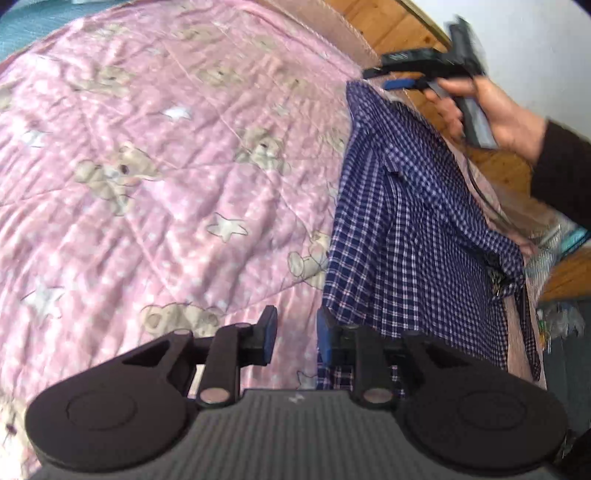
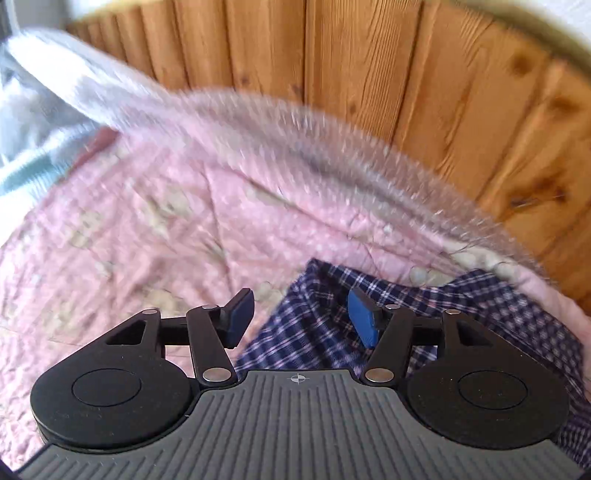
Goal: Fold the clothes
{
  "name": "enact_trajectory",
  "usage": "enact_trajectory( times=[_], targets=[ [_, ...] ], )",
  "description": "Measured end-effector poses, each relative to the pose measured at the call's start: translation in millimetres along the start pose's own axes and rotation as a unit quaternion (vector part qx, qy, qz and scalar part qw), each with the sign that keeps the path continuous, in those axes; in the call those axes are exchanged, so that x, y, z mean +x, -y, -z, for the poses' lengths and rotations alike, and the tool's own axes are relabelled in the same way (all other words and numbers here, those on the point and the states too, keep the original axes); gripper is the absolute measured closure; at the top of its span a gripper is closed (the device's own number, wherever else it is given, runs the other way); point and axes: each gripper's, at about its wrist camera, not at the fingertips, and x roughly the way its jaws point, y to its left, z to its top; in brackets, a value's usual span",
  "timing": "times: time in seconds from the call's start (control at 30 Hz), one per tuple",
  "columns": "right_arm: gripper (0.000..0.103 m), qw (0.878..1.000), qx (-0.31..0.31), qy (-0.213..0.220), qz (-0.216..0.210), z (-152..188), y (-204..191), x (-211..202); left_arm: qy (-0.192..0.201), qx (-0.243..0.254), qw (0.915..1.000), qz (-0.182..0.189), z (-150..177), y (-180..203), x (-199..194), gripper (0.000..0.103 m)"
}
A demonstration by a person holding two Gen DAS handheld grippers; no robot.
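A navy and white checked shirt (image 1: 413, 229) lies spread along the right side of the pink teddy-bear quilt (image 1: 166, 166). My left gripper (image 1: 297, 336) hovers at the shirt's near left edge. It is open: its right pad (image 1: 324, 338) is over the checked cloth, its left pad (image 1: 270, 334) is over the quilt, and only bare quilt shows in the gap. A hand (image 1: 506, 118) holds my right gripper (image 1: 380, 78) at the shirt's far corner. In the right wrist view that gripper (image 2: 301, 319) stands open just above rumpled shirt cloth (image 2: 317, 332), gripping nothing.
Wooden panelling (image 2: 369, 74) runs behind the bed. A pale fleecy blanket (image 2: 55, 92) is bunched at the back left. Teal fabric (image 1: 22, 33) shows at the quilt's far corner. Small clutter (image 1: 561, 321) sits beyond the bed's right edge.
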Motion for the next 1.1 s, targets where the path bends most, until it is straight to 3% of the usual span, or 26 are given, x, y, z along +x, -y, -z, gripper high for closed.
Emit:
enact_trajectory(
  times=[0.03,0.07,0.17,0.33,0.37,0.4,0.47,0.5,0.6,0.63,0.7,0.77,0.8,0.83,0.87,0.93,1.0,1.1],
  targets=[
    [0.095,0.999,-0.003,-0.035,-0.029,-3.3,4.0,14.8,-0.004,0.010,0.9999,0.002,-0.7,3.7,3.5,0.081],
    [0.103,0.998,-0.011,-0.045,-0.048,-6.3,5.0,21.8,-0.006,0.016,0.9999,0.004,-0.5,6.7,4.1,0.081],
    [0.103,0.998,-0.010,-0.008,-0.053,-21.2,9.4,21.5,-0.017,0.026,0.9995,0.000,4.0,11.9,6.8,0.081],
    [0.103,0.999,-0.008,0.019,-0.040,-17.3,15.7,33.4,-0.032,0.044,0.9985,-0.007,9.5,15.1,10.7,0.081],
    [0.096,0.999,-0.003,0.022,-0.042,-14.3,18.4,31.1,-0.037,0.043,0.9984,-0.007,7.5,15.0,10.6,0.081],
    [0.071,0.999,0.004,0.028,-0.032,-12.1,21.8,23.0,-0.039,0.044,0.9982,-0.009,4.7,15.3,9.5,0.083],
    [0.054,0.996,0.005,0.089,0.005,1.2,21.4,-18.5,-0.021,0.049,0.9984,-0.016,-2.2,18.0,-0.8,0.083],
    [0.055,0.992,0.005,0.120,0.024,8.1,21.0,-39.9,-0.007,0.052,0.9986,-0.011,-5.4,21.2,-7.7,0.083],
    [0.056,0.991,-0.001,0.132,-0.023,50.9,1.1,-74.9,0.031,0.056,0.9976,0.027,-11.7,31.7,-24.8,0.080],
    [0.056,0.990,-0.004,0.135,-0.040,65.5,-5.8,-86.2,0.026,0.060,0.9968,0.046,-10.5,35.4,-24.4,0.079],
    [0.057,0.996,0.002,0.081,-0.027,99.3,-11.4,-66.7,0.004,0.078,0.9946,0.069,-4.8,44.4,-17.6,0.078],
    [0.059,1.000,0.008,0.023,-0.012,133.4,-16.4,-44.7,-0.044,0.123,0.9910,0.029,12.9,50.8,-0.2,0.078],
    [0.061,0.999,0.039,0.030,-0.012,147.4,-12.2,-54.3,-0.071,0.141,0.9875,-0.004,23.5,50.5,8.8,0.082],
    [0.060,0.996,0.073,0.042,-0.014,160.9,-7.1,-66.7,-0.068,0.154,0.9856,-0.016,34.0,47.9,5.1,0.084],
    [0.060,0.993,0.108,0.054,-0.015,174.5,-1.9,-79.0,-0.069,0.152,0.9859,-0.017,39.1,45.2,-1.2,0.081],
    [0.053,0.978,0.178,0.090,-0.069,205.5,-2.5,-116.4,-0.070,0.127,0.9892,-0.023,46.1,38.7,-17.1,0.081],
    [0.050,0.961,0.221,0.098,-0.132,242.1,-15.9,-144.2,-0.060,0.128,0.9898,-0.018,54.6,40.1,-32.0,0.078],
    [0.050,0.917,0.293,0.060,-0.264,304.6,-50.1,-148.4,-0.053,0.162,0.9852,-0.015,67.8,57.4,-43.3,0.069]
  ],
)
